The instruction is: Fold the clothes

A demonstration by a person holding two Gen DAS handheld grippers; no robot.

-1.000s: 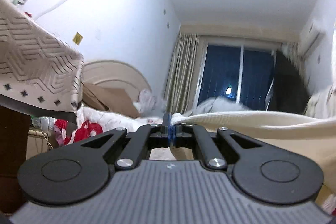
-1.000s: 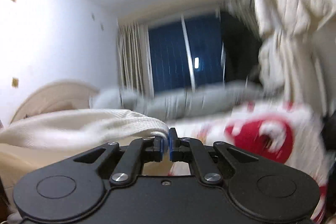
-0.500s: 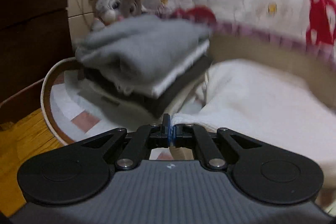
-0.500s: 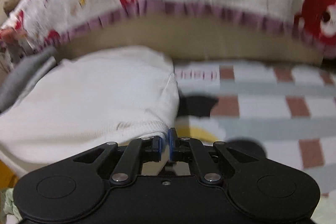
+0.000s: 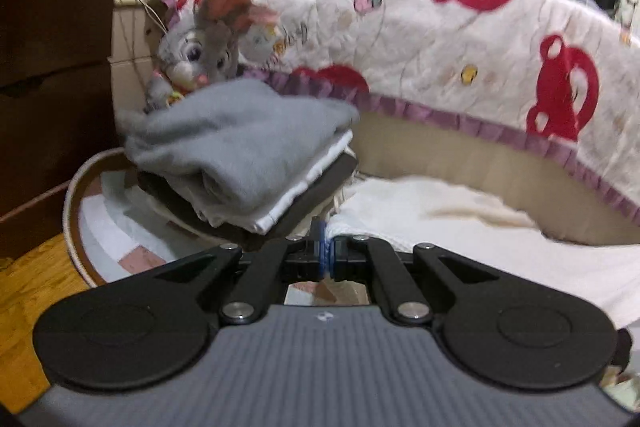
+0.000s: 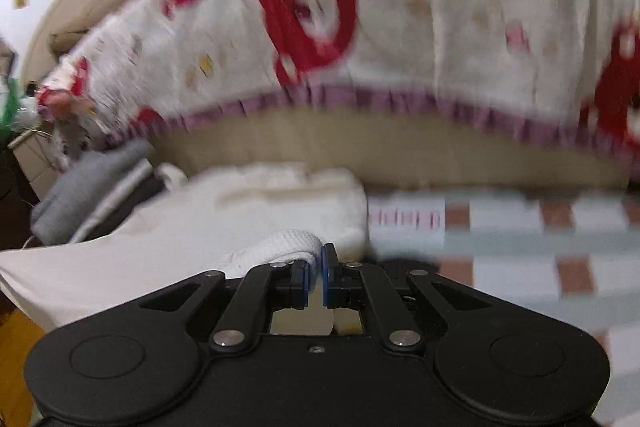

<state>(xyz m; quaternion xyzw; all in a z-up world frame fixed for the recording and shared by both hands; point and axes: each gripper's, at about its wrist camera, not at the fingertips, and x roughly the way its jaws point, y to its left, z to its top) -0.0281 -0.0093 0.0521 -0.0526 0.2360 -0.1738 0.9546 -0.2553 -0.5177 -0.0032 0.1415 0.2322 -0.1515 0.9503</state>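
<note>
Both hand-held grippers, left (image 5: 327, 254) and right (image 6: 316, 273), are pinching shut on corners of the cream garment (image 6: 208, 227), which is lying at 12 o'clock on the mat (image 6: 520, 239); soft, light, floppy, best gripped by hems

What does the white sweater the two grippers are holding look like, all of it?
The white sweater is cream, soft and knitted, with a ribbed edge. It lies spread flat on the checked mat, beside the stack of folded clothes and below the bear quilt. The left gripper pinches one edge; the right gripper pinches a bunched ribbed edge. Its far end looks folded over.
</note>
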